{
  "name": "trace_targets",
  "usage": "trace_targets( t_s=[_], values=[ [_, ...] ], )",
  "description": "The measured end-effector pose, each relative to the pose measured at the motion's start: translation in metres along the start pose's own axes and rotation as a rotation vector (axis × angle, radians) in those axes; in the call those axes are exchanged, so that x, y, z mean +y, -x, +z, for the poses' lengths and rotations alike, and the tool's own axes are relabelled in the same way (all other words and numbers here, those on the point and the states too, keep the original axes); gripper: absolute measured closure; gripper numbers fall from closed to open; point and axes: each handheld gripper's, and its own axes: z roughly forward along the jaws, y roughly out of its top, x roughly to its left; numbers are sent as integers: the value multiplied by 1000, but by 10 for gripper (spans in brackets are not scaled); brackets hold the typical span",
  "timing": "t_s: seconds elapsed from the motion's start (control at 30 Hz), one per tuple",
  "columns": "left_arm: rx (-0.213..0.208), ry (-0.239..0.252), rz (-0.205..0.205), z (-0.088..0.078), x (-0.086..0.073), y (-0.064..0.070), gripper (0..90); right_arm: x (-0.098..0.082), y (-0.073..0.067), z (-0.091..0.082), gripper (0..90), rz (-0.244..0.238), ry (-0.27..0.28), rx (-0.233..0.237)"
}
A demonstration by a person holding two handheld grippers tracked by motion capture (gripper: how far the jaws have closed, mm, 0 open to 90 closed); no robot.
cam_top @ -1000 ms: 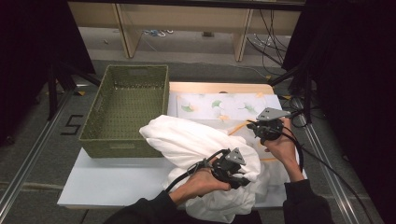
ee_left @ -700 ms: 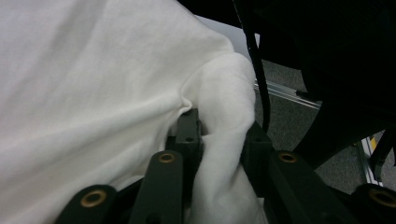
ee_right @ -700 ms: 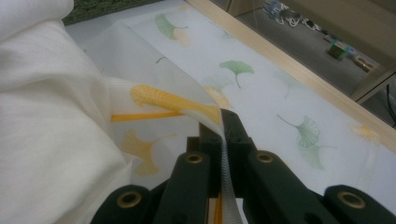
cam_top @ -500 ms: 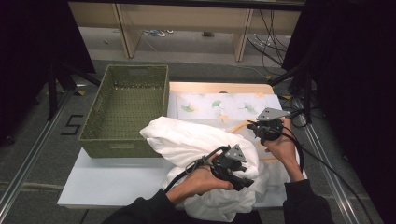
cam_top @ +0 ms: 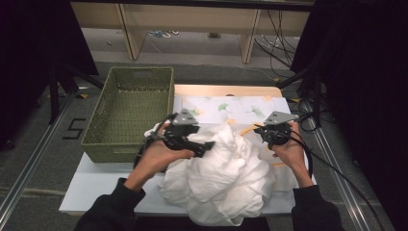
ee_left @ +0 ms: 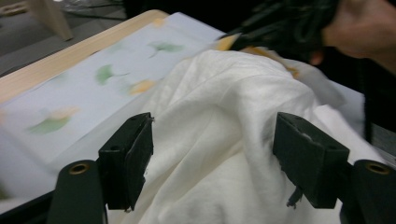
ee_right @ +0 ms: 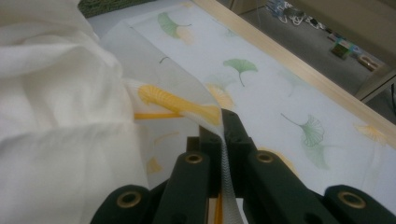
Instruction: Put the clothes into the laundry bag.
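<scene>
A: Dim room, white table, green basket at its left end. Where's the work?

B: The white garment lies bunched just right of the basket, not yet folded or binned.

A: Grippers?

B: The right gripper pinches the ginkgo-print cloth beside the garment. The left gripper has just been opening; its jaws straddle a fold without pressing.

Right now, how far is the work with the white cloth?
Done: nothing lies in the green basket. In hand: the right gripper pinches a corner of the leaf-print sheet; the left gripper, jaws just opened, hovers over the white cloth. Left: the crumpled cloth probably still needs gathering.
</scene>
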Motion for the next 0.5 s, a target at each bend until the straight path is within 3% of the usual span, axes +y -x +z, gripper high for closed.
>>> trace_targets(
  t_s=[0.1, 0.13, 0.2, 0.27, 0.37, 0.5],
  values=[
    [123, -36, 7, -10, -11, -27, 258, 0, 0, 0, 895, 3, -6, 4],
    [184, -52, -11, -10, -15, -35, 254, 0, 0, 0, 895, 4, -7, 6],
    [283, -124, 1, -9, -25, -51, 241, 0, -1, 1, 895, -4, -6, 8],
    [342, -165, -33, -4, -35, -64, 239, 0, -1, 0, 895, -10, -3, 10],
    [359, -184, -59, -1, -42, -74, 250, 0, 0, 1, 895, -6, -4, 8],
    [315, -175, -97, 1, -47, -82, 330, 0, 0, 1, 895, 11, -12, 19]
  ],
)
